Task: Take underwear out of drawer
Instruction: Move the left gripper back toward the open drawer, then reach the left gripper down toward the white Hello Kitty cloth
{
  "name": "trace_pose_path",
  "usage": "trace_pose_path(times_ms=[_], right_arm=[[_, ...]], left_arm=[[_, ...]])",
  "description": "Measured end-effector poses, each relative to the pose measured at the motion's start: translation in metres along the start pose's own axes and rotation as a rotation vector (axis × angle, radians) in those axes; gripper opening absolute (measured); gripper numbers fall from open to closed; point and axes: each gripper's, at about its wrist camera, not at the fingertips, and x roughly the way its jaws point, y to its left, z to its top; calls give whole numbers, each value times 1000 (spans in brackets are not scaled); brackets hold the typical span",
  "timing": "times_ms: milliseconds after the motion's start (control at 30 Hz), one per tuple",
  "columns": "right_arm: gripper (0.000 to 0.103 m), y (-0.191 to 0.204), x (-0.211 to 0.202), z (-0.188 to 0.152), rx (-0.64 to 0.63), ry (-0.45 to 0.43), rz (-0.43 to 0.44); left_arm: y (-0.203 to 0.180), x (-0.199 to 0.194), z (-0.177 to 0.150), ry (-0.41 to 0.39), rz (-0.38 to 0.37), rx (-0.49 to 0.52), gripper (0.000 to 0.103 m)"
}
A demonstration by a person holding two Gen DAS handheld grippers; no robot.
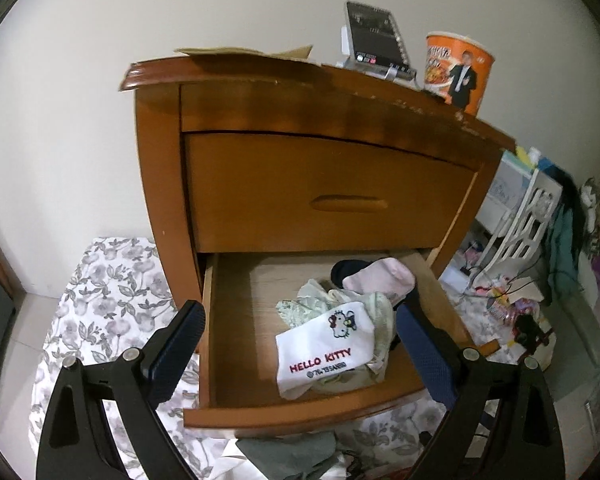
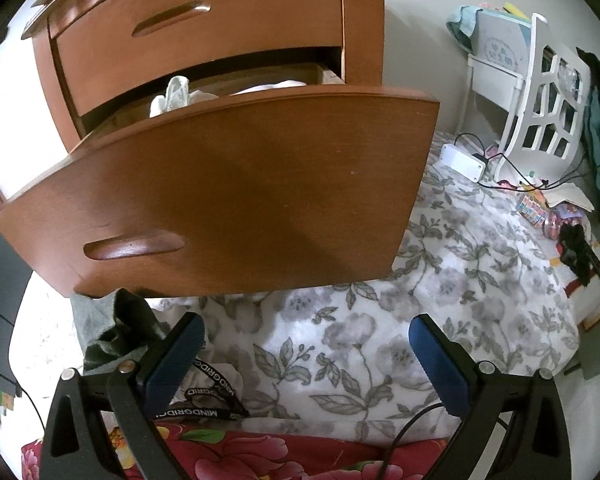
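The wooden nightstand's lower drawer (image 1: 236,332) stands pulled out. Inside lies a heap of small garments: a white Hello Kitty piece (image 1: 320,350) on top, pale green lacy underwear (image 1: 304,306) under it, a pink piece (image 1: 384,278) and a dark one (image 1: 346,268) behind. My left gripper (image 1: 298,316) hovers open above the drawer's front, its fingers straddling the heap, holding nothing. In the right wrist view the drawer front (image 2: 228,196) fills the upper frame, with pale fabric (image 2: 172,96) peeking over it. My right gripper (image 2: 306,334) is open and empty, low over the floral sheet in front of the drawer.
The upper drawer (image 1: 332,192) is shut. An orange noodle cup (image 1: 456,72) and a small device (image 1: 376,40) stand on top. A floral sheet (image 2: 380,320) covers the floor, with a grey-green cloth (image 2: 108,328), a black lanyard (image 2: 208,392), a white rack (image 2: 540,100), cables and clutter at right.
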Motion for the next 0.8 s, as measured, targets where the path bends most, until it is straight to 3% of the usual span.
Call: trace_pose_path(times_ms=[600,800], right_arm=[[103,-1,2,0,6,7,6],[103,-2,3,0,7,16,7]], left_arm=[[-10,81,-7,242,-10,4,96],[-5,103,-10,322,-50,-22,96]])
